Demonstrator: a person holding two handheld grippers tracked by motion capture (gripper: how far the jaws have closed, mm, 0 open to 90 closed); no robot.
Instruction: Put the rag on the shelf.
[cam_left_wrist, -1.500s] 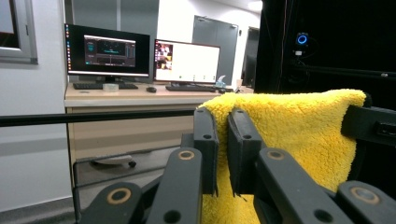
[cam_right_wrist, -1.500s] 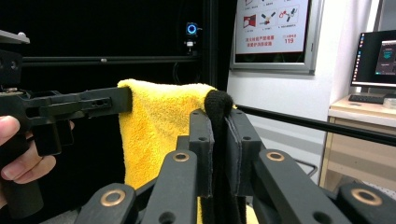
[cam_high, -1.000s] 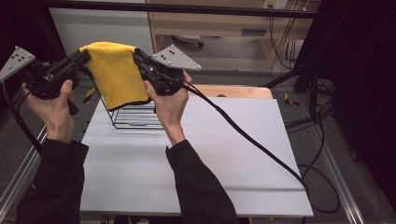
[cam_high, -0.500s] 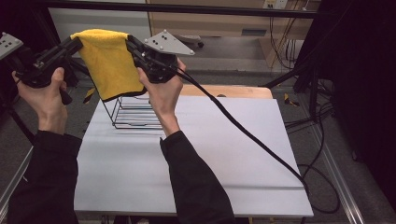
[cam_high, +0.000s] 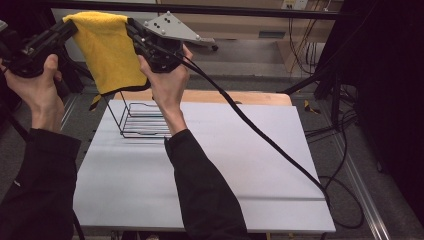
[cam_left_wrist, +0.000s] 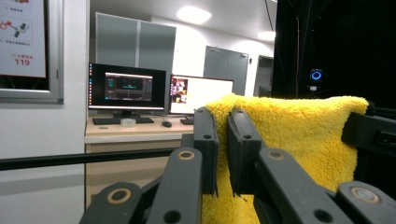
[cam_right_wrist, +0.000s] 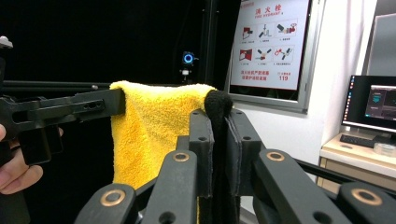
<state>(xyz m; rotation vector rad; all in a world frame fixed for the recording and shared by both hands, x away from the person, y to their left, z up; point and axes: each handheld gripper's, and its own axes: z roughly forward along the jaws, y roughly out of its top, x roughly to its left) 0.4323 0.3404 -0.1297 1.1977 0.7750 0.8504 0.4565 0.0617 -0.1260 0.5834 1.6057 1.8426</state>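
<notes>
A yellow fluffy cloth (cam_high: 107, 50) hangs spread between my two grippers, high above the far left of the table. My left gripper (cam_high: 70, 27) is shut on its left top corner, and the cloth (cam_left_wrist: 289, 140) shows pinched between its jaws in the left gripper view. My right gripper (cam_high: 132, 25) is shut on the right top corner; in the right gripper view the cloth (cam_right_wrist: 154, 126) has a dark edge caught between the jaws. Below the cloth stands a black wire rack (cam_high: 142, 120) on the white table (cam_high: 225, 165).
A black cable (cam_high: 260, 135) trails from the right gripper across the table to the right edge. A wooden board (cam_high: 250, 97) lies along the table's far edge. Dark frame posts and cables stand to the right. Monitors (cam_left_wrist: 126, 88) sit on a desk beyond.
Both grippers have risen with the cloth stretched between them, lifting it higher above the wire rack. Their grips have stayed the same.
</notes>
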